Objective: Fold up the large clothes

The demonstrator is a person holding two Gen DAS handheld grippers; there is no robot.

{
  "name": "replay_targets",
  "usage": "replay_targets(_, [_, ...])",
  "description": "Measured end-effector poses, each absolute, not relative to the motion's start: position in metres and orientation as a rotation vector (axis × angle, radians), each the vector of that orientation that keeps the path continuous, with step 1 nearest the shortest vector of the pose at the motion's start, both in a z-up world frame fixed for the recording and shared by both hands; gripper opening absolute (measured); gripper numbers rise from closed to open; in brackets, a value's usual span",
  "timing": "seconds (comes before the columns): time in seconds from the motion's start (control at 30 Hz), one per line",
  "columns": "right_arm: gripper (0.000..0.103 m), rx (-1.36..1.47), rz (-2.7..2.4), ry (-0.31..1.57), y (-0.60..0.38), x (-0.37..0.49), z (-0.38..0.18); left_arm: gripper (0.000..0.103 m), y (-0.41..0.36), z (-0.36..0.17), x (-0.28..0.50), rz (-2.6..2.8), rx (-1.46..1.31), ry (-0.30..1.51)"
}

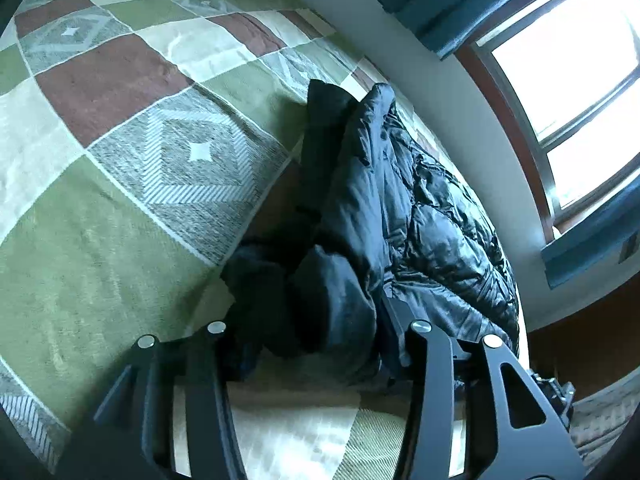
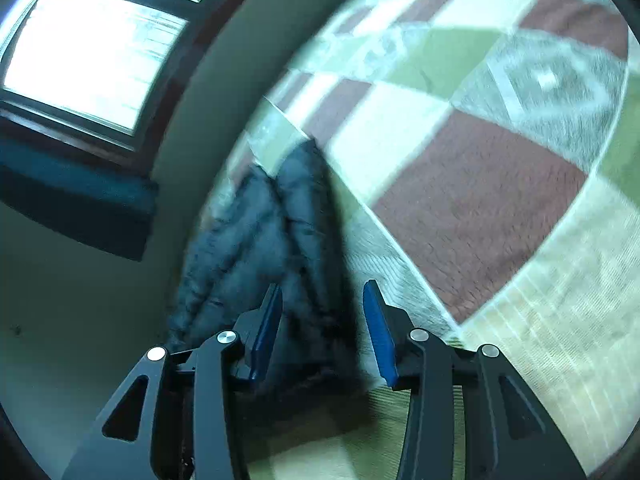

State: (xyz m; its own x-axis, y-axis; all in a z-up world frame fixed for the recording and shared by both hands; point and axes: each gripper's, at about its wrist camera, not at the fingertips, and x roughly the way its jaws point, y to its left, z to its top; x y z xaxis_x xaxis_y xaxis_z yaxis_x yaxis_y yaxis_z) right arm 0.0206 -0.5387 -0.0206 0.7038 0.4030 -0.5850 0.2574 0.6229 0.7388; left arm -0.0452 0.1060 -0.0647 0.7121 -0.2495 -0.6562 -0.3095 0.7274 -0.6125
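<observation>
Closest in, the right tongs stand spread, their blue pads apart and pinching nothing; the near end of the dark puffer jacket shows in the gap between them, but the pads do not press on it. This view is smeared with blur.

The left tongs are harder to read: dark folds of the jacket bulge up between their two arms and hide the fingertips, so I cannot tell whether they are spread clear or pinching cloth.

The jacket lies bunched in a long rumpled heap on the bed, along the edge nearest the wall, with one sleeve or panel standing up in a ridge at its far end. Under it is a patchwork quilt of green, cream, maroon and grey diamond squares, bare across most of its width.

Beyond the bed is a pale wall, then a bright window in a wooden frame, with a blue curtain above it.
</observation>
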Motion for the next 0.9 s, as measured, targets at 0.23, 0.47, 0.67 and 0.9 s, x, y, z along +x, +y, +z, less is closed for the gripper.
replay_targets(0.23, [0.064,0.783,0.440,0.808,-0.430,0.062,0.039,0.048,0.111,-0.045,-0.063,0.121,-0.725,0.740])
replay_targets(0.47, [0.066,0.728,0.705,0.939,-0.306,0.123,0.031,0.054,0.123,-0.027,-0.078,0.151,-0.679,0.670])
replay_targets(0.67, [0.066,0.663,0.641,1.188,-0.259,0.155,-0.040,0.056,0.124,-0.031,-0.072,0.132,-0.696,0.696])
replay_targets(0.9, [0.066,0.666,0.630,1.131,-0.264,0.165,-0.018,0.059,0.125,-0.033,-0.061,0.104,-0.691,0.716])
